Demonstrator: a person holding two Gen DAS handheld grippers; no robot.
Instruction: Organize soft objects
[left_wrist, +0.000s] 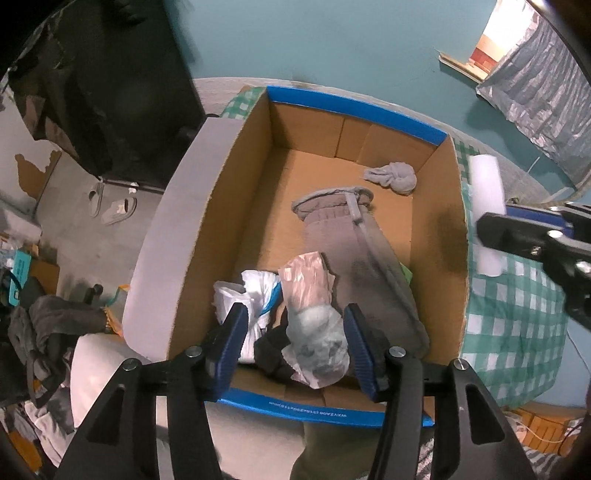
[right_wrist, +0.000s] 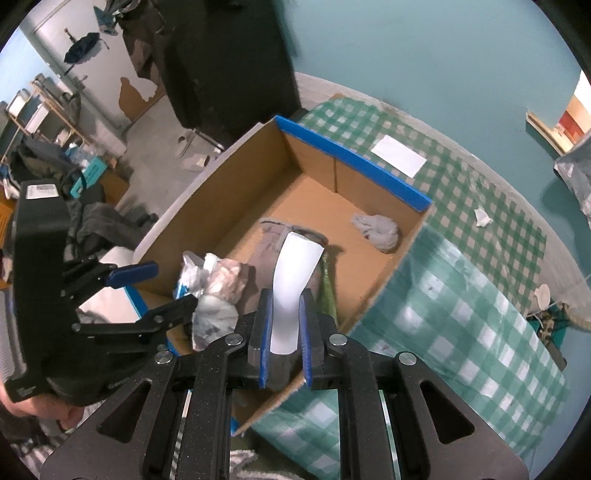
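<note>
Your right gripper (right_wrist: 282, 328) pinches a light, floppy white strip (right_wrist: 291, 280) by its end; your left gripper (left_wrist: 295, 347) hangs open above the bags (left_wrist: 314, 328) in the box (left_wrist: 443, 221).

The wall (right_wrist: 424, 48) is blue-green. A green and white checked cloth (right_wrist: 461, 192) covers the bench. The floor (left_wrist: 70, 221) is grey, with a pair of pale slippers (left_wrist: 110, 205) on it. A big black cabinet (right_wrist: 229, 62) stands by the wall, and a wooden shelf (right_wrist: 44, 110) sits far off
</note>
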